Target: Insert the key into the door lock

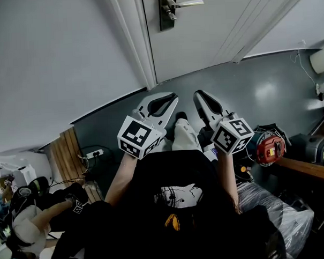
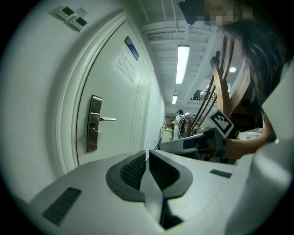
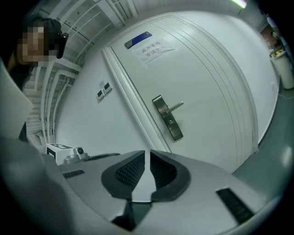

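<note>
The person is holding both grippers low in front of the body, and both are pointing toward the door (image 1: 201,38). The left gripper (image 1: 168,99) is pressing its fingers together, tip to tip, and nothing is showing between them. The right gripper (image 1: 200,95) is doing the same, with its fingers shut tight and nothing in the pinch.

The key is not showing in any view, so I cannot tell where it is. The door lock (image 3: 167,118) is sitting on a metal plate, far ahead of both sets of fingertips and well apart from them. The handle (image 3: 177,106) is sticking out at the top part of that plate. The keyhole is looking too small to tell if anything is in it.

I think the grippers are pointing this way so the person can line up with the lock. This could be a moment with the key somewhere out of sight, or with the key sitting in the lock.
</note>
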The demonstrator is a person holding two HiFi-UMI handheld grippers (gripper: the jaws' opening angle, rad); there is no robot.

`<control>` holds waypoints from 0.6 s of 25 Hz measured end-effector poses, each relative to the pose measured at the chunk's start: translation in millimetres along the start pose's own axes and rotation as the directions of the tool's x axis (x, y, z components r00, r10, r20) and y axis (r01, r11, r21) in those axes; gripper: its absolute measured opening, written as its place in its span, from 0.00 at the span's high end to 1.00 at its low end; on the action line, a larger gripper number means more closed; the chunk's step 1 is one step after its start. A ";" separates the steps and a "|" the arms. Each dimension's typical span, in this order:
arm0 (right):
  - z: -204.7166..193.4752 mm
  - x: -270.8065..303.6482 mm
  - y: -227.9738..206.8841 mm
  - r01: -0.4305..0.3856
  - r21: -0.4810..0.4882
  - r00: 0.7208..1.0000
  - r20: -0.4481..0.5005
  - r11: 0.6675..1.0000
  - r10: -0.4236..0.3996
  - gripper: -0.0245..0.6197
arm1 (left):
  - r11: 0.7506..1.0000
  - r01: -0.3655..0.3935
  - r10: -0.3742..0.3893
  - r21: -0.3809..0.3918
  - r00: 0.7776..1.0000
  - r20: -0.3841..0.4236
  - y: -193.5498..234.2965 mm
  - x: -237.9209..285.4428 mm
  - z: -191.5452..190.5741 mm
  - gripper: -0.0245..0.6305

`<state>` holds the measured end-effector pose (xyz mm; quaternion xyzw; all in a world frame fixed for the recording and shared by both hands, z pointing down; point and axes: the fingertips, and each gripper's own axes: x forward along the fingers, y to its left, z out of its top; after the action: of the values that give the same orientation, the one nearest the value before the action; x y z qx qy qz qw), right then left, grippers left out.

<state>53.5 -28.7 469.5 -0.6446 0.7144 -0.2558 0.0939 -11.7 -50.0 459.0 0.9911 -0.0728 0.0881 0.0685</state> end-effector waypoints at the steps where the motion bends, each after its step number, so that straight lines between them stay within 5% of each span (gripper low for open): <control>1: 1.7 -4.4 0.3 0.008 -0.006 1.000 0.008 1.000 -0.008 0.92 | 1.000 0.004 -0.004 0.002 1.000 0.006 -3.0 -2.3 1.8 0.94; 15: 33.3 -85.0 -50.0 0.196 -0.039 0.974 0.125 0.980 -0.190 0.92 | 0.995 0.072 -0.070 0.065 0.997 -0.031 -43.2 10.7 -2.0 0.94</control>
<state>125.4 43.6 448.8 -0.7275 0.6476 -0.2058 0.0949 5.1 -8.8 457.6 0.9934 -0.0334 0.1024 0.0400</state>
